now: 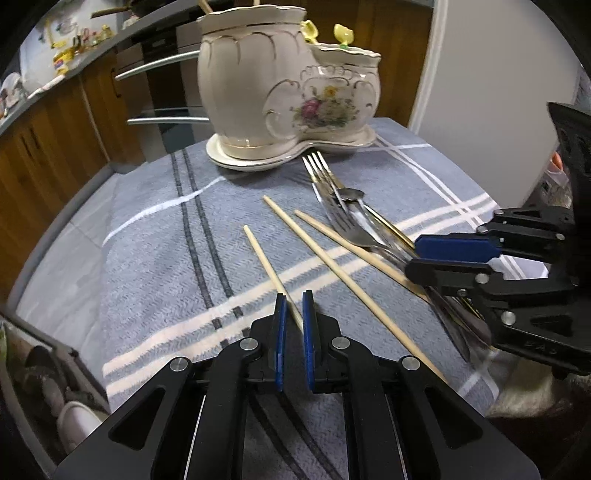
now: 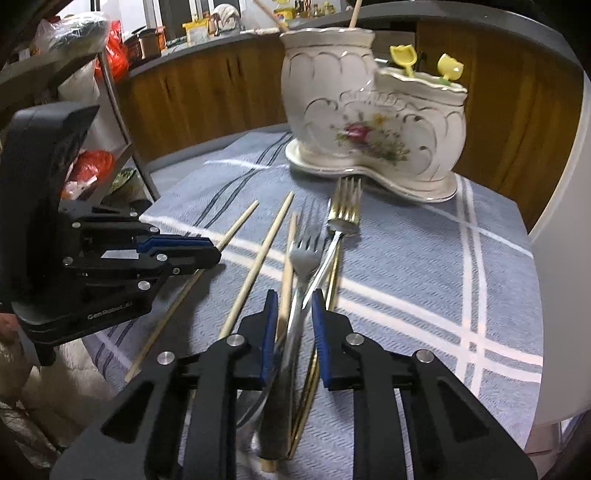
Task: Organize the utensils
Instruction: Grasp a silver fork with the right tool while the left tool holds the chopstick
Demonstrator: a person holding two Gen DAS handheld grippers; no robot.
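Your left claw (image 1: 293, 306) is sitting low over the blue-grey striped woven cloth (image 1: 155, 240) that covers the counter. Its blue-padded jaws are standing a narrow gap apart on either side of the near end of the leftmost pale wooden chopstick (image 1: 264, 260); whether the pads are pressing it cannot be told, and the stick is lying flat on the cloth.

Moving right, a second, longer pale wooden chopstick (image 1: 332, 269) is lying apart from the first, pointing toward the holder. A third pale wooden chopstick (image 1: 343, 242) is lying just beside the cutlery, with its near end running under your right claw.

The pile of silver and gold-toned metal forks (image 2: 341, 218) is lying on the cloth with tines pointing at the holder, the foremost tines nearly touching its base.

Your right claw (image 2: 293, 306) is resting at the handle end of that pile. Its jaws are standing partly open, straddling several fork handles and the third chopstick, with gaps showing at both pads.

The cream porcelain boot-shaped utensil holder with floral print and gilt trim (image 1: 288, 81) is standing upright at the far edge of the cloth. Two yellow tulip-shaped handles (image 2: 424, 61) are rising from its low compartment, and wooden sticks (image 2: 354, 13) are rising from its tall one.
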